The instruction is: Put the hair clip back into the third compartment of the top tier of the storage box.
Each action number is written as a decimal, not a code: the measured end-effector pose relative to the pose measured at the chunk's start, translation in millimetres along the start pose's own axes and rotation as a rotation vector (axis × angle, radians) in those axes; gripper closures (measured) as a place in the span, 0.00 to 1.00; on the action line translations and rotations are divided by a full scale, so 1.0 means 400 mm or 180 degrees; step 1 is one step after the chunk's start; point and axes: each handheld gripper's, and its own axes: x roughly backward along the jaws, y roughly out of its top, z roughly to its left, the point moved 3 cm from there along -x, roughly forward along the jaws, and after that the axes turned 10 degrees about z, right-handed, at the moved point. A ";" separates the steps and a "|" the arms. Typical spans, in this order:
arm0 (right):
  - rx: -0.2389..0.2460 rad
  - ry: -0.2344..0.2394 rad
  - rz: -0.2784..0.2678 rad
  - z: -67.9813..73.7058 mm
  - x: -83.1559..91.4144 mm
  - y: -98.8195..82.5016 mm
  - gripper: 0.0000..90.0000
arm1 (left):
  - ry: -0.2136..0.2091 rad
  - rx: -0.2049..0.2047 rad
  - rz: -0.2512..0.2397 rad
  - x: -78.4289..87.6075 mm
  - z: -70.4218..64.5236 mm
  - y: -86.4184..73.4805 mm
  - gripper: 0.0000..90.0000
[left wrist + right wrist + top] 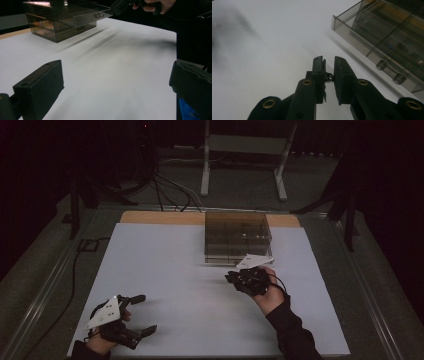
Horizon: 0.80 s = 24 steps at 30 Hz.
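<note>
Two claws are seen over the white table (165, 270): the left claw (142, 315) is spread wide and empty near the front edge. The right claw (329, 75) is closed on nothing, just beside the handle (390, 72) of the smoky drawer box (237, 235) at the table's far side.

Smoked transparent plastic drawer box (237, 237): squat, rectangular, brownish-grey walls, standing upright at the far middle of the white table top, partly over the wooden strip at the far edge. In the left gripper view (63, 18) two drawer tiers show, one above the other; the upper drawer (91, 17) is pulled slightly out, its front proud of the lower one. Drawer front carries a small clear bar handle on two round studs (390, 72). Contents dim; small items inside, not identifiable.
</note>
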 end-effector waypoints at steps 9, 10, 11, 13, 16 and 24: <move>-0.0067 -0.0060 -0.0057 -0.027 0.020 0.004 0.88 | 0.0007 0.0007 -0.0002 0.001 0.001 0.000 0.00; -0.0078 -0.0062 -0.0063 -0.030 0.021 0.004 0.88 | 0.0008 0.0003 -0.0003 0.001 0.000 0.000 0.00; -0.0089 -0.0068 -0.0067 -0.034 0.023 0.005 0.88 | 0.0005 0.0000 0.0002 0.001 0.000 0.000 0.00; -0.0102 -0.0090 -0.0074 -0.039 0.027 0.005 0.88 | 0.0008 -0.0002 -0.0001 0.002 0.001 0.000 0.00; -0.0138 -0.0107 -0.0096 -0.049 0.032 0.006 0.88 | 0.0008 -0.0002 -0.0006 0.002 0.000 0.000 0.00; -0.0223 -0.0161 -0.0153 -0.081 0.048 0.009 0.88 | 0.0010 -0.0002 -0.0001 0.001 0.000 0.001 0.00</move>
